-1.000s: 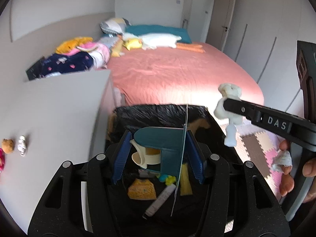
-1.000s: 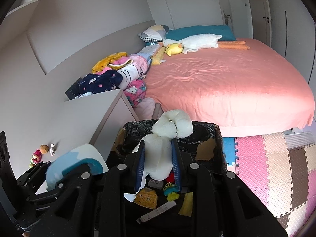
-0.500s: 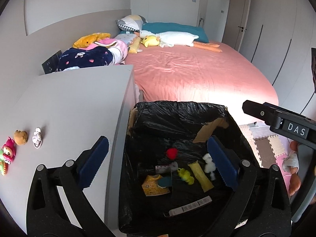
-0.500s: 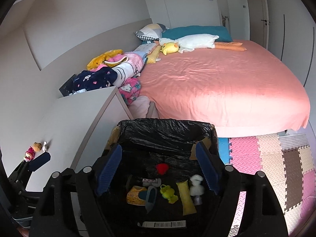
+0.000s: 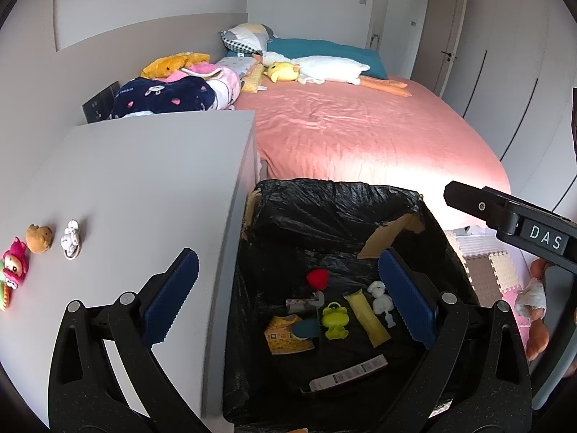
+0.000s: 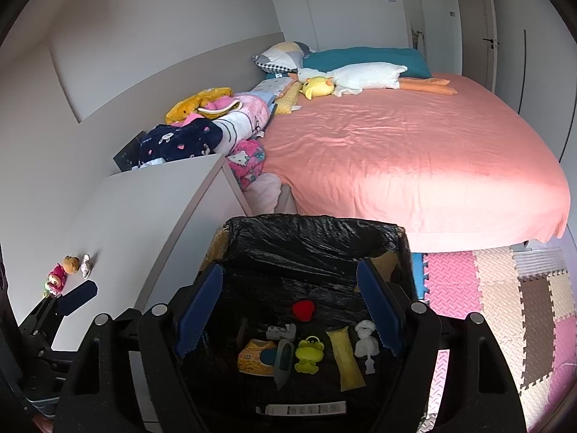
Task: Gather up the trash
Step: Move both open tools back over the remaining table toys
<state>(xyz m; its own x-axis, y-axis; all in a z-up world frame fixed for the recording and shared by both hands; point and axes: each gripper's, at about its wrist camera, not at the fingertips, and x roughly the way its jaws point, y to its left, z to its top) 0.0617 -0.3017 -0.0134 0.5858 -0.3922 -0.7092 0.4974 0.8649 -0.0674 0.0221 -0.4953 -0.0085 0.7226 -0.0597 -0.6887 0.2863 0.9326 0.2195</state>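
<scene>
A bin lined with a black bag (image 5: 335, 209) (image 6: 313, 238) stands between the bed and a grey cabinet. Inside lie a white crumpled tissue (image 5: 380, 301) (image 6: 366, 339), a teal paper piece (image 5: 306, 326) (image 6: 283, 355), a red item (image 5: 318, 277), a green frog toy (image 5: 335, 319), a yellow wrapper (image 5: 368, 315) and a barcode strip (image 5: 348, 373). My left gripper (image 5: 288, 299) is open and empty above the bin's left rim. My right gripper (image 6: 288, 314) is open and empty over the bin; it also shows in the left wrist view (image 5: 505, 216).
The grey cabinet top (image 5: 137, 187) at left carries small figurines (image 5: 39, 240). A pink bed (image 5: 360, 133) with plush toys and folded clothes lies behind. Foam floor mats (image 6: 505, 306) lie at right.
Both grippers opened: the left let go of the teal paper, the right let go of the white tissue. Both pieces now lie in the bin. The left gripper has shifted left.
</scene>
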